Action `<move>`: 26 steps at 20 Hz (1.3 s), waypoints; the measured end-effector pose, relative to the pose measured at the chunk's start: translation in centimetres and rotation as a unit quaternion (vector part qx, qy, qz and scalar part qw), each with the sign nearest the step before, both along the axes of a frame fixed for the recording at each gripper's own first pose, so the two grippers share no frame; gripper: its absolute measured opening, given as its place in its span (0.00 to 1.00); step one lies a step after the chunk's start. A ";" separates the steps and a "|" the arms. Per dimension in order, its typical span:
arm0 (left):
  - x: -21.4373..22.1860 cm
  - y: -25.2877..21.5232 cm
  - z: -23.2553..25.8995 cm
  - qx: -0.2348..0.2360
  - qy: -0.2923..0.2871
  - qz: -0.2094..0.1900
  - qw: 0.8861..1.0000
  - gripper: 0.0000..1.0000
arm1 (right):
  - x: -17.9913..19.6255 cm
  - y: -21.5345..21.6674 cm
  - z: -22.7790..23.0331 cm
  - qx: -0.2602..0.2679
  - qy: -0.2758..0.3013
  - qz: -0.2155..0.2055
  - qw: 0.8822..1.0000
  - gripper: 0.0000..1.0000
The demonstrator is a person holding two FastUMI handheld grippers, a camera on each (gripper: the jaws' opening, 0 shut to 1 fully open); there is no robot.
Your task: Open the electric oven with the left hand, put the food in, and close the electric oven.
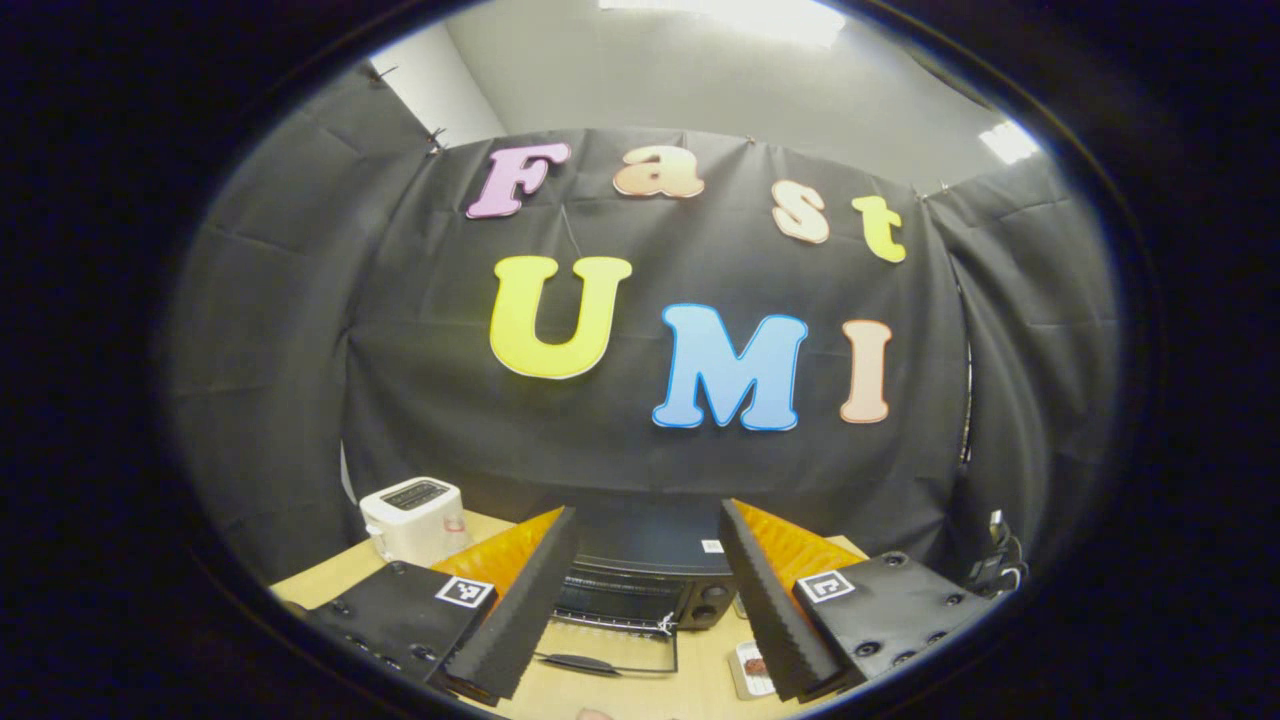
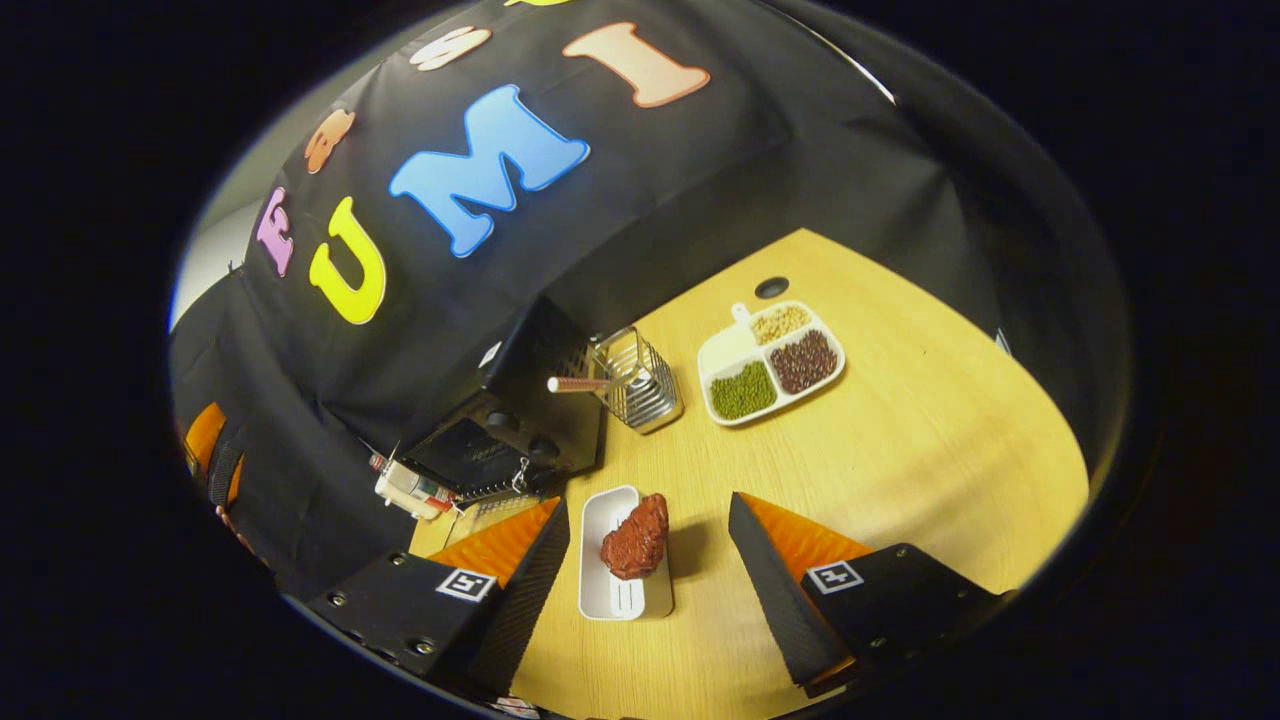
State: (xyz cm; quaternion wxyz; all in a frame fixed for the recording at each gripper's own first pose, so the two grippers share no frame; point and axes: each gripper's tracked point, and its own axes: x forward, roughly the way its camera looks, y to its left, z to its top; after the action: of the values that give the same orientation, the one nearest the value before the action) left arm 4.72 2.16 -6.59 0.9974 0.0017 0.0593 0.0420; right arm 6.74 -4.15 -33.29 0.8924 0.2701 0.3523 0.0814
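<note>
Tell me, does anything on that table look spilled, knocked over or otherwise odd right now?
Nothing stands out. The electric oven sits squarely on the table, the food rests on its small white tray, and the divided dish keeps its beans in their compartments. The metal rack beside the oven stands upright.

A white toaster [image 1: 415, 517] stands near the worktop's [image 2: 930, 450] left edge. Toward the back edge, a wire utensil rack [image 2: 637, 380] stands beside a divided dish of beans [image 2: 770, 363].
</note>
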 end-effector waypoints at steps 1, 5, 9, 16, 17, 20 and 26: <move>-0.2 0.2 0.2 0.005 0.001 0.007 1.000 0.98 | 0.3 0.3 -0.8 0.013 0.009 0.004 1.000 0.97; -1.2 0.6 -0.4 0.002 0.013 0.028 1.000 0.98 | 1.5 1.7 -4.0 0.056 0.043 0.009 0.997 0.96; -1.5 2.3 -0.5 0.008 0.019 0.044 0.999 0.98 | 2.2 2.7 -5.7 0.097 0.065 -0.006 0.993 0.89; -0.7 4.7 -0.2 0.004 0.016 0.037 0.999 0.99 | 2.1 3.2 -6.0 0.157 0.081 -0.044 0.983 0.25; -0.5 5.1 -0.3 0.001 0.016 0.035 0.999 0.98 | 1.9 3.4 -5.5 0.169 0.075 -0.042 0.982 0.24; -0.4 6.3 -0.4 -0.006 0.018 0.030 0.999 0.99 | 2.1 4.2 -5.4 0.170 0.065 -0.041 0.982 0.13; -0.1 9.3 0.1 0.009 0.015 0.020 1.000 0.98 | 1.7 4.7 -2.8 0.179 0.045 -0.044 0.982 0.13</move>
State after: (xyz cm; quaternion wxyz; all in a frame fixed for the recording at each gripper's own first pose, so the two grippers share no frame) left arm 4.67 11.43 -6.52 0.9952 0.0096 0.0740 0.0627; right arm 8.46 0.55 -36.10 0.8156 0.4439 0.3598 0.0911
